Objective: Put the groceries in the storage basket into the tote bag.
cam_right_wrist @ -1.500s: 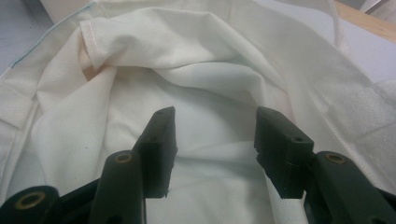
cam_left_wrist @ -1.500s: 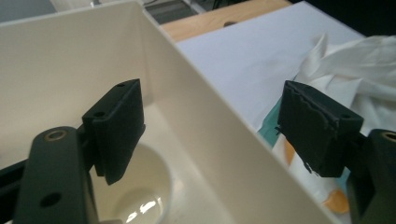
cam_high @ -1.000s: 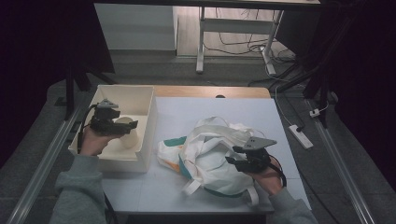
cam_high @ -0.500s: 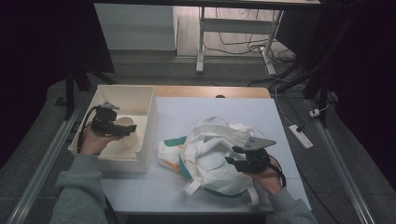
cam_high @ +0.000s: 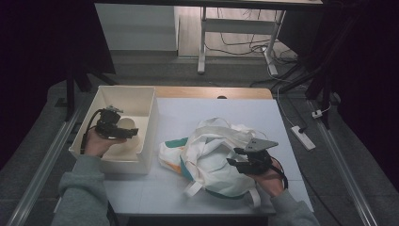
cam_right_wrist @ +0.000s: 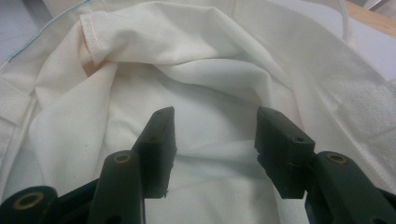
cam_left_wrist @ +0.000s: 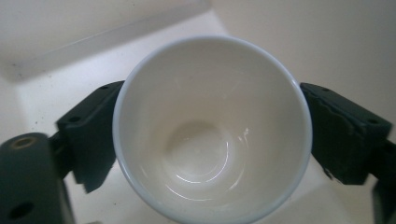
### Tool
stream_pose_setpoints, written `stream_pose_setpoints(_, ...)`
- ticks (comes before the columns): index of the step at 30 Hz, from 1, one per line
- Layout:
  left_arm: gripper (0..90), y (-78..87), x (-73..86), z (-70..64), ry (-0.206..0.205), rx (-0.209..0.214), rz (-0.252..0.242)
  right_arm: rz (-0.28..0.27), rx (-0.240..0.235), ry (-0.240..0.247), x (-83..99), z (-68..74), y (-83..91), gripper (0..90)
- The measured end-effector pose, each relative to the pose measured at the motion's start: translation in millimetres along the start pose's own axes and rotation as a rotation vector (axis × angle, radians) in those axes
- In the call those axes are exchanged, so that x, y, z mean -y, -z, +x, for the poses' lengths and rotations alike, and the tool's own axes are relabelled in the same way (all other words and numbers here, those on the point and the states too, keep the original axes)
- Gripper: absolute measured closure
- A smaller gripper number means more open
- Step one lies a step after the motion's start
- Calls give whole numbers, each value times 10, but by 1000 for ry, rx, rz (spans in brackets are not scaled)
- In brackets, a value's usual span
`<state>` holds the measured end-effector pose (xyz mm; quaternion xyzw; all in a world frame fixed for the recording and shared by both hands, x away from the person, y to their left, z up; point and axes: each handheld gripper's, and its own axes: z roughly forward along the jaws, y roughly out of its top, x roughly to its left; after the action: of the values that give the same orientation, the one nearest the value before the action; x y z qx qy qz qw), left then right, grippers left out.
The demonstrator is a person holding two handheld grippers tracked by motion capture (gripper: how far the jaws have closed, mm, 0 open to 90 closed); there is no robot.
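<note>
The desk (cam_high: 291, 122) carries two big things: a white bin (cam_high: 149, 123) at its left edge and a crumpled cream cloth bag (cam_high: 211, 155) with green trim near the middle. The bag lies slack and open, and in the right gripper view its inside shows bare fabric, so by the look of it nothing has gone in yet. The likely job, moving the bowl from bin to bag, seems at an early stage: the pick-up is made, the carry and drop are left.

The right gripper (cam_high: 239, 163) hovers over the bag's mouth, its jaws spread apart with fabric beneath and between them but nothing gripped.

Inside the bin, the left gripper (cam_high: 126, 133) has its jaws pressed on either side of a white bowl (cam_left_wrist: 211, 128), holding it by the rim. The bowl is empty and clean, sitting low in the bin near its floor. Nothing else can be made out in the bin.
</note>
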<state>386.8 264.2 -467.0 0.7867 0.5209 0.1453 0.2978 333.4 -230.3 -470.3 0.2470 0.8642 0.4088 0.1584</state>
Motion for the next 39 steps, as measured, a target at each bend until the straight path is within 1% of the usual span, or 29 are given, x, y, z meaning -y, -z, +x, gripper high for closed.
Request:
stream_pose_setpoints(1, 184, 0, 2, 4, -1, 2, -2, 0, 0, 0, 1, 0, 0, 483)
stream_pose_setpoints(7, 191, 6, 1, 14, -2, 5, -3, 0, -2, -2, 2, -3, 0, 483)
stream_pose_setpoints(10, 193, 8, 0, 20, 2, 15, -6, -2, -2, -1, 1, -2, 4, 483)
stream_pose_setpoints(14, 194, 35, 0, 26, 8, 14, -27, -5, -1, -2, 0, -3, 9, 483)
stream_pose_setpoints(18, 194, 108, -11, 17, 17, 6, -73, -4, -1, 0, -2, -2, 11, 483)
stream_pose_setpoints(22, 194, 209, -29, -22, 20, 4, -141, -5, -1, 0, -3, -1, 11, 483)
stream_pose_setpoints(27, 195, 287, -45, -53, 23, 10, -183, -5, -1, -2, -3, -1, 12, 483)
stream_pose_setpoints(31, 195, 340, -50, -65, 35, 8, -217, -5, -1, -2, -3, 0, 12, 483)
stream_pose_setpoints(33, 194, 387, -56, -84, 35, 4, -243, -5, -1, -3, -3, -2, 13, 483)
stream_pose_setpoints(35, 195, 453, -65, -113, 39, 10, -281, -5, 0, -1, -2, -4, 14, 483)
stream_pose_setpoints(39, 195, 550, -79, -163, 36, 14, -333, -6, 3, 1, -4, -2, 17, 483)
